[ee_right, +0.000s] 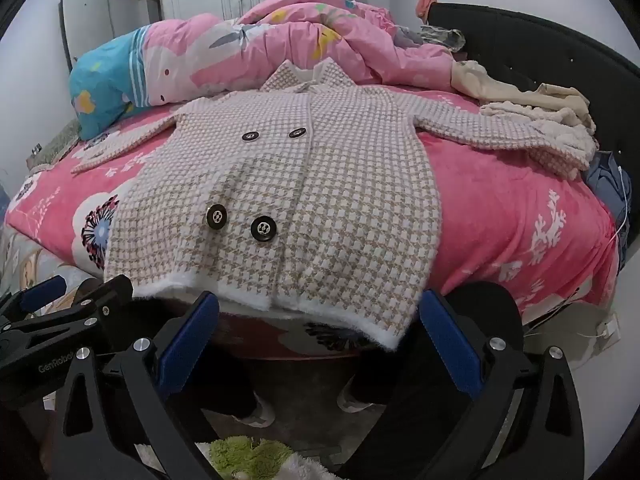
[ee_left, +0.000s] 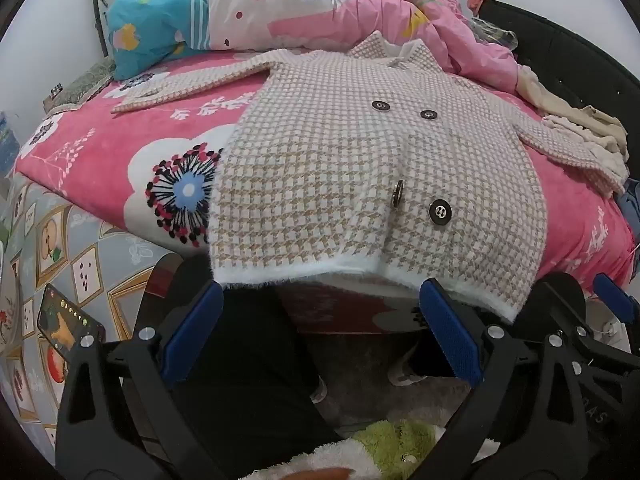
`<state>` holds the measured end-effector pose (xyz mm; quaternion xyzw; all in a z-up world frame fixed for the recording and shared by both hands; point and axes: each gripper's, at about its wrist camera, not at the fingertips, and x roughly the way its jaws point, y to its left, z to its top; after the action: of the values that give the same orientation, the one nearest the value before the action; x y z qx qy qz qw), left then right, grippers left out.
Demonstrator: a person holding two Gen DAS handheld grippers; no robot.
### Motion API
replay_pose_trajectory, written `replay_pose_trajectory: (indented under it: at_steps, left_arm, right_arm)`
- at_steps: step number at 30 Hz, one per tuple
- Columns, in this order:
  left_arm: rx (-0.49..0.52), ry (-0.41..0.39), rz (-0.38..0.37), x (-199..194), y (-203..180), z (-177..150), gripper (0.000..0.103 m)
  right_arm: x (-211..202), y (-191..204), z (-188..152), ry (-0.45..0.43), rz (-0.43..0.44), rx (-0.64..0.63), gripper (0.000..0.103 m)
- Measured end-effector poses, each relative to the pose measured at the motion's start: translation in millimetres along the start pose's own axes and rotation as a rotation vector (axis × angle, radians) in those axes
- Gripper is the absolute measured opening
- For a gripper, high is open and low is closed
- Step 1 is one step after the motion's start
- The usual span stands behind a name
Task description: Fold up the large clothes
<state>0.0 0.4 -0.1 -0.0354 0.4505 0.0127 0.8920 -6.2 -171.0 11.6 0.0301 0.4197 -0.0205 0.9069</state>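
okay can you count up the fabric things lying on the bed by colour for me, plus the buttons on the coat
Houndstooth beige-and-white coat: 1
Black buttons on the coat: 4
Pink patterned quilt: 1
Blue-and-pink pillow: 1
Cream garments in a heap: cannot tell how many, counted as 1
Total: 8

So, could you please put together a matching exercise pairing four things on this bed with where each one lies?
Things:
1. houndstooth coat
2. pink quilt
3. blue pillow
4. beige clothes

Places:
A. far left corner of the bed
B. bunched along the far side
C. flat in the middle, hem at the near edge
D. heaped by the coat's right sleeve

Pairs: 1-C, 2-B, 3-A, 4-D
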Motion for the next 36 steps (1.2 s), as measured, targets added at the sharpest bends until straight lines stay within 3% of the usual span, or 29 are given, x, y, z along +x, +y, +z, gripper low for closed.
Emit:
replay_pose_trajectory:
  at_steps: [36]
  left_arm:
    - [0.016, 0.019, 0.008, 5.5, -5.3, -4.6, 0.095]
  right_arm:
    - [1.7, -2.1, -1.4, 0.01, 0.003, 0.02, 0.098]
